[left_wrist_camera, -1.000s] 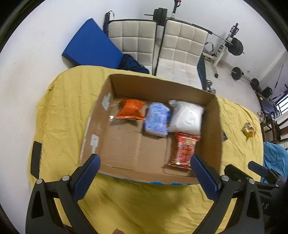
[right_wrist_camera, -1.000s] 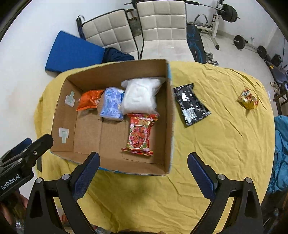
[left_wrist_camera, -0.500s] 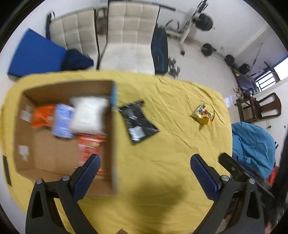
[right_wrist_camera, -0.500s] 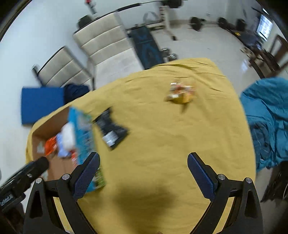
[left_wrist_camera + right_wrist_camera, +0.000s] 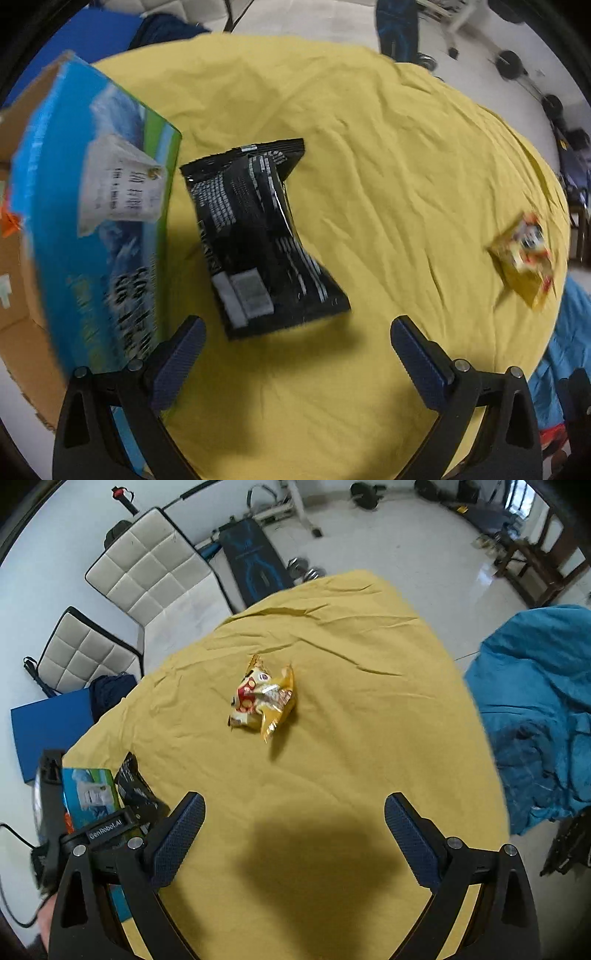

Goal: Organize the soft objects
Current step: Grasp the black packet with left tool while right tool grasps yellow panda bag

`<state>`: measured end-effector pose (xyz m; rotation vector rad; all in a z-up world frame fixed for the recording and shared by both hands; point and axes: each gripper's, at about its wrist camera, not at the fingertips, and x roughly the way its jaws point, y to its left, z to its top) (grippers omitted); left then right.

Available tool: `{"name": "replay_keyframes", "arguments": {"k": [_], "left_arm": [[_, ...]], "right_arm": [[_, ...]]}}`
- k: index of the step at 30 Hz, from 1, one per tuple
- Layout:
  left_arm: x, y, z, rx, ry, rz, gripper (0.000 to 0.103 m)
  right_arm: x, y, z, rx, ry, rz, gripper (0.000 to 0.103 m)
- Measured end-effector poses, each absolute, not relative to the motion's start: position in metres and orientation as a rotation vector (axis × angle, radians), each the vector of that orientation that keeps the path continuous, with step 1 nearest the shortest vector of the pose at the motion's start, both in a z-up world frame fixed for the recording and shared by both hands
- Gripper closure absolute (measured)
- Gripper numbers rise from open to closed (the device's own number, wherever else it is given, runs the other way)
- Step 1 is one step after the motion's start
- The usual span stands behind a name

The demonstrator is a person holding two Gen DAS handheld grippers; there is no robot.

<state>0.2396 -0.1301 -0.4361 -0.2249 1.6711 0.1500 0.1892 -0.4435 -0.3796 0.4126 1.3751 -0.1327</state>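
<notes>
A black snack packet point(image 5: 258, 240) lies on the yellow cloth point(image 5: 388, 166), just right of the cardboard box point(image 5: 96, 229) with its blue printed side. My left gripper point(image 5: 295, 363) is open and empty, just short of the packet's near end. A crumpled yellow snack packet point(image 5: 264, 698) lies mid-table; it also shows at the right in the left wrist view point(image 5: 524, 254). My right gripper point(image 5: 293, 840) is open and empty, well short of the yellow packet. The box point(image 5: 90, 797) and black packet point(image 5: 135, 792) show at the left in the right wrist view.
Two white padded chairs point(image 5: 147, 568) and a blue mat point(image 5: 48, 727) stand beyond the table. A teal bundle of fabric point(image 5: 535, 709) lies off the table's right edge. Gym weights point(image 5: 306, 572) sit on the floor behind.
Both grippers have swung right, away from over the box. The left one now faces the black packet close up; the right one faces the yellow packet. Both stay open.
</notes>
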Motion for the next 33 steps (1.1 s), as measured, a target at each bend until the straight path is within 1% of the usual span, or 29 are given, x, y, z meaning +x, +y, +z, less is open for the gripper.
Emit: {"name": "replay_keyframes", "arguments": {"k": [5, 8, 9, 10, 11, 13, 16, 21, 24, 26, 30, 33], "left_arm": [[0.253, -0.126, -0.467, -0.22, 1.75, 0.203, 0.001], [0.256, -0.128, -0.473, -0.202, 1.737, 0.206, 0.001], [0.257, -0.128, -0.472, -0.193, 1.717, 0.204, 0.003], [0.257, -0.129, -0.471, -0.191, 1.695, 0.195, 0.014], [0.258, -0.13, -0.47, -0.186, 1.687, 0.188, 0.019], [0.256, -0.133, -0.467, -0.159, 1.658, 0.164, 0.024], [0.251, -0.145, -0.461, -0.108, 1.619, 0.123, 0.027], [0.235, -0.178, -0.455, -0.063, 1.58, 0.022, 0.028], [0.227, -0.189, -0.455, -0.059, 1.574, -0.009, 0.028], [0.225, -0.194, -0.456, -0.059, 1.573, -0.012, 0.028], [0.219, -0.202, -0.459, -0.065, 1.557, -0.019, 0.028], [0.218, -0.195, -0.454, -0.06, 1.543, -0.033, 0.028]], "right_arm": [[0.238, -0.443, -0.416, 0.402, 1.437, -0.091, 0.003], [0.263, -0.437, -0.431, 0.364, 1.465, -0.063, 0.003], [0.269, -0.433, -0.434, 0.351, 1.473, -0.056, 0.003], [0.278, -0.429, -0.439, 0.329, 1.481, -0.047, 0.003], [0.284, -0.426, -0.442, 0.312, 1.486, -0.037, 0.003], [0.297, -0.416, -0.449, 0.251, 1.502, -0.011, 0.003], [0.311, -0.401, -0.457, 0.125, 1.517, 0.018, 0.003], [0.325, -0.384, -0.474, -0.03, 1.565, 0.087, 0.005], [0.326, -0.377, -0.489, -0.086, 1.608, 0.122, 0.031], [0.323, -0.375, -0.497, -0.101, 1.625, 0.122, 0.032], [0.314, -0.377, -0.496, -0.039, 1.599, 0.102, 0.046], [0.299, -0.375, -0.494, -0.021, 1.597, 0.088, 0.049]]}}
